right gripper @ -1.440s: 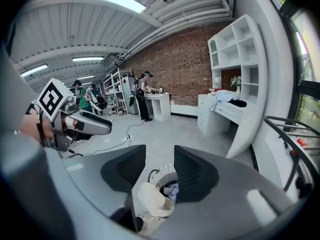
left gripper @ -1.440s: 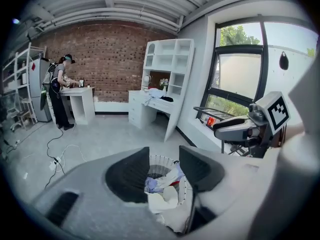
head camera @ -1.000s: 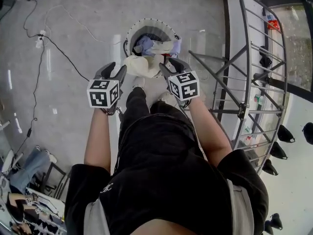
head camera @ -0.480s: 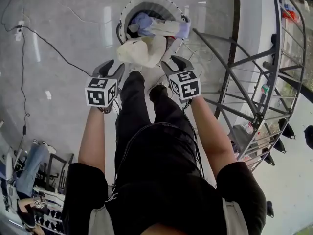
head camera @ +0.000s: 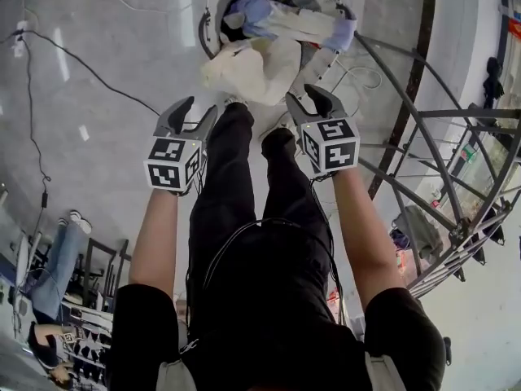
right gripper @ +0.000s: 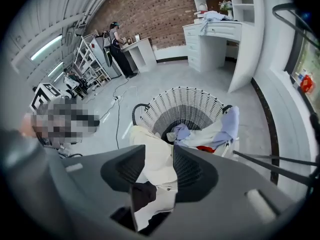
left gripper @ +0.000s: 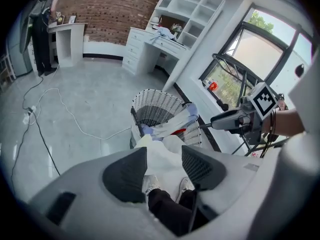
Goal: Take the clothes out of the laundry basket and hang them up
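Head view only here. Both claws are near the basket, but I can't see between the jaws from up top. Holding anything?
Observer: No. The left claw has its jaws apart. They have just been opening, with nothing gripped. The cream garment only shows through the gap, beyond them.
Operator: Right one?
Observer: The right claw has its jaws apart too, with the pads off the cloth.
Operator: Anything in the basket I'm missing?
Observer: A red piece sits tucked under the white-and-lavender garment at the laundry basket's rim.
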